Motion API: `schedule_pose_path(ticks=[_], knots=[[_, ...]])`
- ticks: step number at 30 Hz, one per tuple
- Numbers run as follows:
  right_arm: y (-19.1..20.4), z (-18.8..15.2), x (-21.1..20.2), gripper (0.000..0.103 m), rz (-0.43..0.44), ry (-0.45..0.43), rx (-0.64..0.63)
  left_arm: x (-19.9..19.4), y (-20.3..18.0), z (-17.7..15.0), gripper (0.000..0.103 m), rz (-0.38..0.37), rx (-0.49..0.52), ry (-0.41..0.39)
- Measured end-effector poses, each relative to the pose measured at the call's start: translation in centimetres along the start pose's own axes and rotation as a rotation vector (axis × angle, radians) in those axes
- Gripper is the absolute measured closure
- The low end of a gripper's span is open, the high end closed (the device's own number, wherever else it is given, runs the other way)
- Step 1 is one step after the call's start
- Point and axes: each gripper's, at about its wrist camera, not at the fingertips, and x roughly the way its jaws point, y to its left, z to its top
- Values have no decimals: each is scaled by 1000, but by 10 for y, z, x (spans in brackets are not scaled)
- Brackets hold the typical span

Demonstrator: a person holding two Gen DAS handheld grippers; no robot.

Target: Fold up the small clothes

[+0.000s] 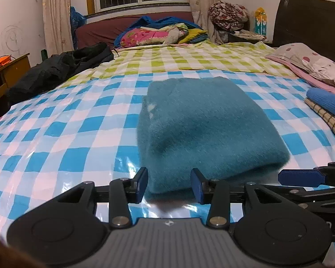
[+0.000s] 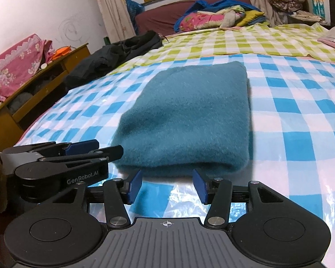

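Observation:
A teal fuzzy garment (image 1: 201,129) (image 2: 189,116) lies folded into a thick rectangle on the blue-checked plastic sheet (image 1: 55,134) that covers the bed. My left gripper (image 1: 169,186) sits at the garment's near left corner, its blue pads (image 1: 141,184) spread wide on either side of the fold edge without pinching it. My right gripper (image 2: 167,186) stands open just in front of the near edge, pads (image 2: 199,187) clear of the cloth. Each gripper shows in the other's view: the right gripper (image 1: 301,176) at the right edge, the left gripper (image 2: 82,145) at the left.
A stack of folded clothes (image 1: 328,109), blue on top of checked, lies at the right. A black garment (image 1: 60,71) lies on the bed's left edge, a pillow (image 1: 312,62) at the right, and a colourful heap of bedding (image 1: 160,33) at the back. A wooden cabinet (image 2: 33,89) stands left of the bed.

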Motion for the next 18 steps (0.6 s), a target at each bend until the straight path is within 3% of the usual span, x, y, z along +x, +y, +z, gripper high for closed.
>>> schedule_pose_path(ticks=[18], knots=[[-5,-12,-13,48,-5,-5,14,-8,-17,-7,52,-13,39,9]])
